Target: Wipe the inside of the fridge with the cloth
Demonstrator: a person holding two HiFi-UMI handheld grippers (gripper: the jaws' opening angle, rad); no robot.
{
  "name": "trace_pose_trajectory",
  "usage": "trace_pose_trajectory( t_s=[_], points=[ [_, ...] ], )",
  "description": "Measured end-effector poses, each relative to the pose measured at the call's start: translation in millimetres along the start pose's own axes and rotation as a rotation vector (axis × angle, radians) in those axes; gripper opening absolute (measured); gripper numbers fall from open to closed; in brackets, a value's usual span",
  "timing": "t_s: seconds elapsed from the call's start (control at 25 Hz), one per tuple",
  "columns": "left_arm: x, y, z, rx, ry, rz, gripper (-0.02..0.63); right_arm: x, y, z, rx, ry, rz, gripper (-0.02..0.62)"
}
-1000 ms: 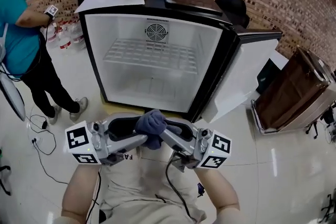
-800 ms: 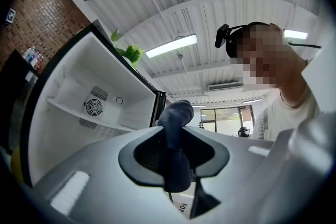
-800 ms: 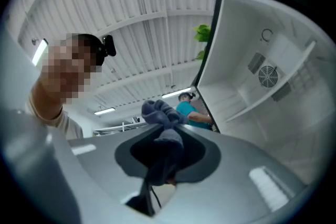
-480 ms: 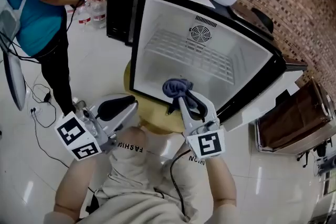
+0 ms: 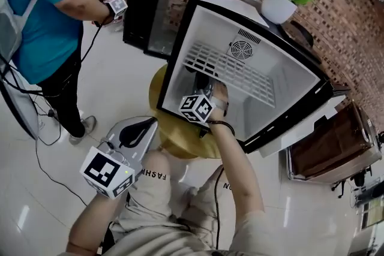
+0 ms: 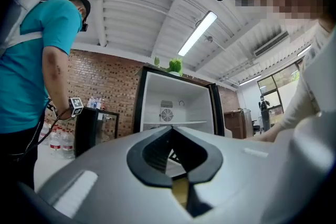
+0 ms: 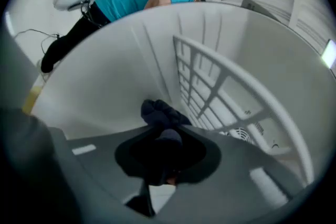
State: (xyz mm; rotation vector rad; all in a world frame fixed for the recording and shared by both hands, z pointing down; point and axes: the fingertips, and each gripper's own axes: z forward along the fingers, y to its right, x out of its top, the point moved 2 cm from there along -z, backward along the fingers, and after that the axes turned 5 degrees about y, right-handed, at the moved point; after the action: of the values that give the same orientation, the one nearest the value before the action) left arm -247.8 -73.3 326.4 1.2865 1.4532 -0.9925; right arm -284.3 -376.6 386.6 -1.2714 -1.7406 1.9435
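The right gripper's (image 7: 167, 140) jaws are clenched on the dark blue cloth (image 7: 157, 112), a bunched wad of which is seen sticking out past the tips. The cloth is held inside the fridge (image 5: 180, 51), close to the left inner wall (image 7: 105, 76) and just beside the edge of the wire shelf (image 7: 210, 86). Whether the wall is actually touched cannot be told. The left gripper's (image 6: 171, 134) jaws are pressed together with nothing between them, and it is kept low outside the fridge, pointed toward the opening.

Several risks are judged from here. Only a small wad is exposed, so the wall could be scraped by the hard jaw tips if too much pressure is applied. The cloth could be snagged on the shelf wires and dragged out of the grip, or the shelf could be knocked loose. The potted plant (image 5: 282, 0) on top could be shaken by a hard push.
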Motion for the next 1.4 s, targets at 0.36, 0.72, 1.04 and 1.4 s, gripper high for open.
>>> trace_pose_trajectory(
  t_s=[0.36, 0.72, 1.04, 1.4],
  points=[
    [-26, -24, -10, 0.029, -0.051, -0.069, 0.002, -30, -3, 53, 0.002, -0.149, -0.055, 0.063],
    [-12, -12, -16, -0.019, -0.027, -0.071, 0.000, -182, 60, -14, -0.082, -0.575, 0.034, 0.061],
    [-3, 9, -11, -0.076, -0.002, -0.069, 0.000, -161, 43, -27, 0.022, -0.532, -0.031, 0.061],
    [-3, 12, -13, -0.095, -0.006, -0.072, 0.000, -21, -53, 60, 0.240, -0.226, -0.018, 0.061]
  ],
)
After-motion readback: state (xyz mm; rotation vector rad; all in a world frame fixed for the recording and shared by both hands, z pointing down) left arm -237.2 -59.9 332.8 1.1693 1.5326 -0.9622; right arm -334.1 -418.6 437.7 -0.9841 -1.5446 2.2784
